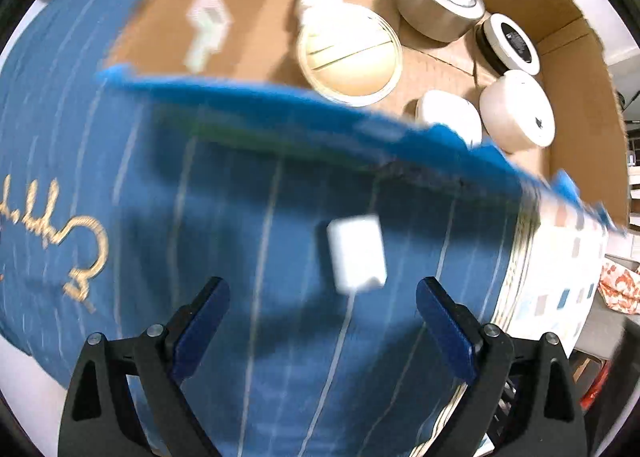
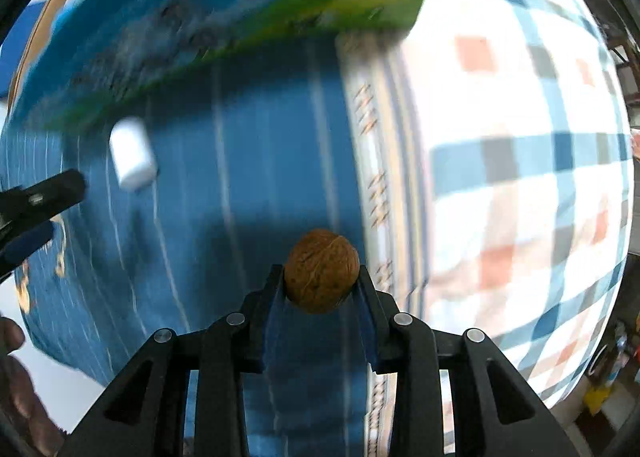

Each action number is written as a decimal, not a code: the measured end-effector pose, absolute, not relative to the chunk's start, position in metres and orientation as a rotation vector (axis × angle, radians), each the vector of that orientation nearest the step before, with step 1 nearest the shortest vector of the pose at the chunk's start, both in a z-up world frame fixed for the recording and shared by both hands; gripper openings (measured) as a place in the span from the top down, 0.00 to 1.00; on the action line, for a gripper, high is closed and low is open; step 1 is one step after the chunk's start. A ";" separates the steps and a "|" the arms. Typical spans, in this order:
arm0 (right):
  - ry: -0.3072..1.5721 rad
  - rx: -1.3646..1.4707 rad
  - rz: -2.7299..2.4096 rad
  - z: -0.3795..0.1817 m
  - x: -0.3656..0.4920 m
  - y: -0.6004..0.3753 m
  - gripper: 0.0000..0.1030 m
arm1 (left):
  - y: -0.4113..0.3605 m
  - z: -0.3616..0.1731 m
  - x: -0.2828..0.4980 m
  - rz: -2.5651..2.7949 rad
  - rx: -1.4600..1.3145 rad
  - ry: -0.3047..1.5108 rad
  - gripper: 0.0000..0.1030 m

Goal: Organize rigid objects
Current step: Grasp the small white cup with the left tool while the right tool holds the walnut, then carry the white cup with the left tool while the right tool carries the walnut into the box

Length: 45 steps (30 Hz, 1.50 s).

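Now, right gripper [image 2: 322,277]: clamped on a walnut [image 2: 321,270] — above the blue cloth [image 2: 256,185].
Left gripper [image 1: 323,297]: wide apart, holding nothing.
White block [image 1: 357,253]: on the cloth, just ahead of the left gripper.
Cardboard box [image 1: 576,69]: beyond — jars inside.

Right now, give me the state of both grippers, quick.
Left gripper: open, holding nothing; the white block lies ahead on the blue cloth.
Right gripper: jaws closed on the walnut.

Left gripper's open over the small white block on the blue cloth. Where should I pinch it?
Probably across the white block's two long flat sides, coming straight down from above: it lies flat and apart from the box, already lined up between the left gripper's open fingers.
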State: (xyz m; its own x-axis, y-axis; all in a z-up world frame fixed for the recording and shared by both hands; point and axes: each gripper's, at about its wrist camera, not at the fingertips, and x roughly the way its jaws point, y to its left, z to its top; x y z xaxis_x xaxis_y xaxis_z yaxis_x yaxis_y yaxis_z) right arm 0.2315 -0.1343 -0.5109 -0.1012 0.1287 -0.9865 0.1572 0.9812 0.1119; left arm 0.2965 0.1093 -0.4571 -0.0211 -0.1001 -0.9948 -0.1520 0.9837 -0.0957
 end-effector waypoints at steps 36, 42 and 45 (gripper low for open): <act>1.510 0.202 0.159 -0.410 0.239 -0.128 0.66 | 0.082 -0.311 0.210 -0.152 -0.118 1.317 0.72; 1.417 0.251 0.200 -0.356 0.262 -0.139 0.66 | 0.075 -0.270 0.271 -0.193 -0.142 1.241 0.72; 1.378 0.274 0.205 -0.340 0.286 -0.141 0.66 | 0.075 -0.272 0.305 -0.190 -0.131 1.238 0.72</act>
State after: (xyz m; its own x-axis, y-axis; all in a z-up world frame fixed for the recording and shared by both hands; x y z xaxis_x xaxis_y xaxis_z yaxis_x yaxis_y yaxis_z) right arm 0.2855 -0.1410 -0.3402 0.1816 0.3021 -0.9358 0.0165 0.9506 0.3101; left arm 0.3047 0.0750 -0.2716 0.3139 -0.2142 -0.9250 0.0729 0.9768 -0.2015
